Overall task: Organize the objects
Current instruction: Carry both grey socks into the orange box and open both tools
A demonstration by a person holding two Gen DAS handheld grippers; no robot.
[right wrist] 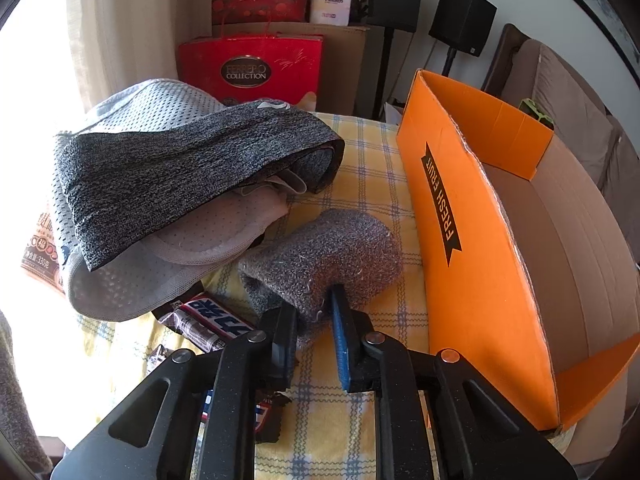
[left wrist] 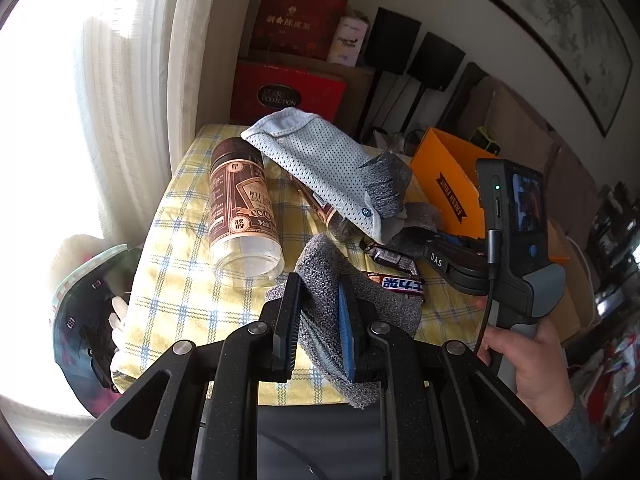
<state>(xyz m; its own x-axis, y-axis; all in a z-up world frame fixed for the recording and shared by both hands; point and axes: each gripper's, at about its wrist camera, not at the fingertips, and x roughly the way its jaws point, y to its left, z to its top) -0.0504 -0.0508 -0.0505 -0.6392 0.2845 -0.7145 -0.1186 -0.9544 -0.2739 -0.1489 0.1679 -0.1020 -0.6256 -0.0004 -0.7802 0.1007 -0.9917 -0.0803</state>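
Socks (left wrist: 352, 300) pinched, orange box (right wrist: 448, 208) open alongside

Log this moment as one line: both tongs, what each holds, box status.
left tongs: shut on grey sock | right tongs: shut on second grey sock | orange box: nothing visible inside

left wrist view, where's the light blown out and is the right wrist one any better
Left wrist view: window and curtain blown to white, glare on the jar. Right wrist view: only the left edge washes out; orange box evenly lit; both bend at the edges.
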